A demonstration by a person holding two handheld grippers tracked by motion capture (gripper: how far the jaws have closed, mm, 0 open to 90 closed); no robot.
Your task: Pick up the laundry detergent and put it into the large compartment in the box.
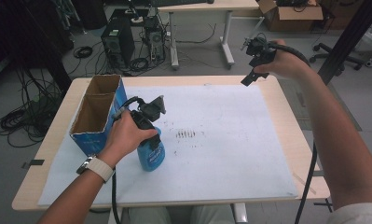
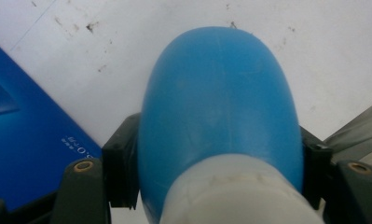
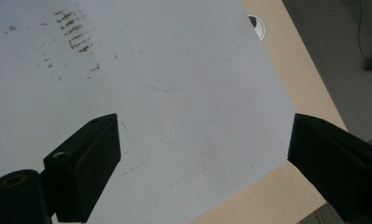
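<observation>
The left gripper (image 1: 152,135) is squeezing a blue bottle (image 1: 151,155). Its two jaws press on the bottle's sides, just under the white neck (image 2: 235,191). The bottle stands on the white sheet (image 1: 221,154), on the near left part of the table (image 1: 291,140). A blue box (image 1: 99,114) with an open top stands just to its left.

The right gripper (image 1: 253,65) hangs in the air over the far right corner. Its jaws are wide open and hold nothing.

The bottle looks like smooth plastic, so it may be slippery. It is round and gets fatter lower down, so it could slide in the jaws. I cannot tell if it is full or empty. The spot under the neck looks like a good place to hold. There the bottle is thinner and probably stiffer, so it should not squash much.
</observation>
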